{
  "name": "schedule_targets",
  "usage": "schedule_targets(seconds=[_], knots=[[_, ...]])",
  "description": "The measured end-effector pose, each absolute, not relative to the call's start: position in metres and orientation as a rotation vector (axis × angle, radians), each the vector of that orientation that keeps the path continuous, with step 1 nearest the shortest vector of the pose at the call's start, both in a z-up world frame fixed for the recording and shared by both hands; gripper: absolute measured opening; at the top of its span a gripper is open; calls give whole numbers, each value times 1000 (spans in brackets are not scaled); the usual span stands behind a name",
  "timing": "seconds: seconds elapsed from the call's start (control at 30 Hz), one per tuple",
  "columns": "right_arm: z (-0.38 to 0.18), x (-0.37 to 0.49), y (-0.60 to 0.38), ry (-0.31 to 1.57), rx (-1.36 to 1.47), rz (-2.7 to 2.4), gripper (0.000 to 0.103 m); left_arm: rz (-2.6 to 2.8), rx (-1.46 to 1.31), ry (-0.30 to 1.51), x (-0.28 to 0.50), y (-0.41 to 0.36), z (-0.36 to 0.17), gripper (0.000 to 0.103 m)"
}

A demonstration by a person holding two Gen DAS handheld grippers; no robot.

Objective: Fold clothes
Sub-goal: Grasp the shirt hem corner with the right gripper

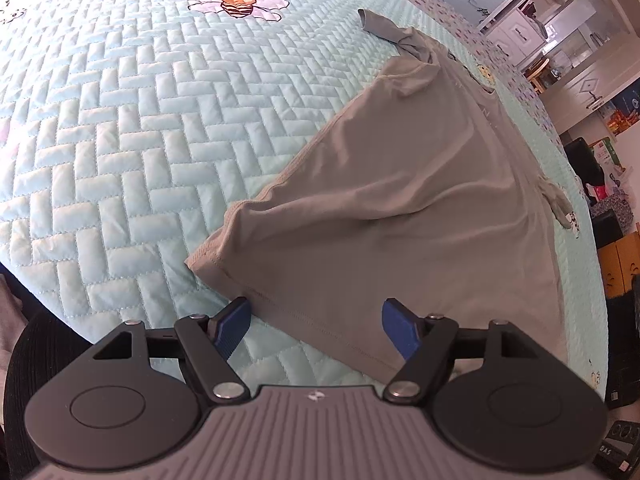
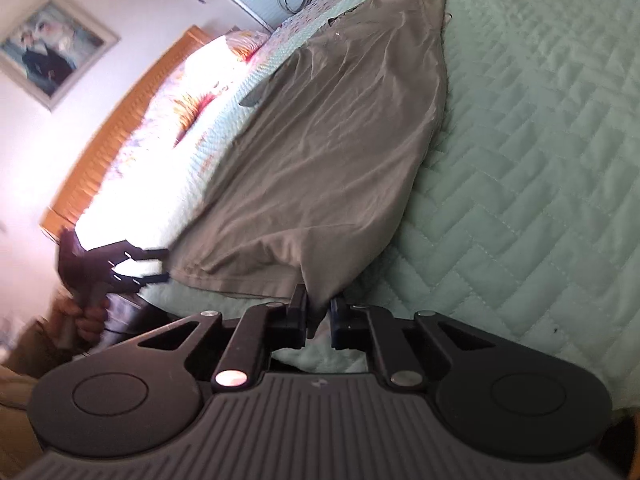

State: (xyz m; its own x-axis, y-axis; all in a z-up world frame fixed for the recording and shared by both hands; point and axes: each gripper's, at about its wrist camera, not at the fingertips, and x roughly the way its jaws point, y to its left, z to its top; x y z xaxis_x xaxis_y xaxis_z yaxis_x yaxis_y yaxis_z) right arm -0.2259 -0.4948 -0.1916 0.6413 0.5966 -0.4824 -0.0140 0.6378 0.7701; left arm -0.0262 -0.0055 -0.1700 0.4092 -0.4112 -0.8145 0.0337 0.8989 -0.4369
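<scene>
Trouble ahead: right gripper (image 2: 319,316) pinches a thin tuck of the grey-green T-shirt (image 1: 400,208) hem; left gripper (image 1: 316,326) gapes empty, so lifting could slip or skew the shirt across the quilted bedspread (image 1: 120,140).

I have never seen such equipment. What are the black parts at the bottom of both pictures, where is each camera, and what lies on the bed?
The black parts are hand-held tongs; a person carries one pair in each hand, with a camera on each looking forward along its fingers. One picture is from the left tongs, the other from the right tongs. On the quilted bedspread lies a grey-green T-shirt. The left tongs stand open at its hem, gripping nothing. The right tongs are pinched shut on a corner of the shirt's hem. The right view also shows the left tongs, with the hand holding them.
</scene>
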Motion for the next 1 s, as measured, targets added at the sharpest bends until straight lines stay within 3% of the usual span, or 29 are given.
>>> schedule_targets(seconds=[0.17,0.37,0.43,0.57,0.63,0.73,0.8,0.83,0.87,0.9,1.0], knots=[[-200,-238,-525,787,1119,431,11,-289,-416,1130,-26,-1,-170,75],[-213,-249,-532,854,1128,290,12,-296,-428,1133,-25,1,-167,75],[-215,-250,-531,841,1140,277,17,-303,-437,1130,-25,2,-166,75],[-214,-248,-525,808,1136,303,58,-298,-438,1136,-24,2,-168,75],[-203,-243,-513,813,1023,321,63,-299,-443,1136,-23,3,-170,75],[-193,-238,-496,820,857,330,64,-298,-457,1135,-23,5,-172,75],[-189,-235,-487,818,778,325,63,-299,-463,1133,-23,6,-172,76],[-187,-233,-483,821,743,318,52,-300,-465,1131,-24,6,-173,76],[-187,-231,-480,833,723,308,24,-301,-467,1130,-24,7,-173,76],[-188,-228,-477,853,716,305,5,-302,-470,1129,-24,7,-172,76],[-190,-226,-475,897,737,301,3,-303,-479,1131,-26,10,-172,76]])
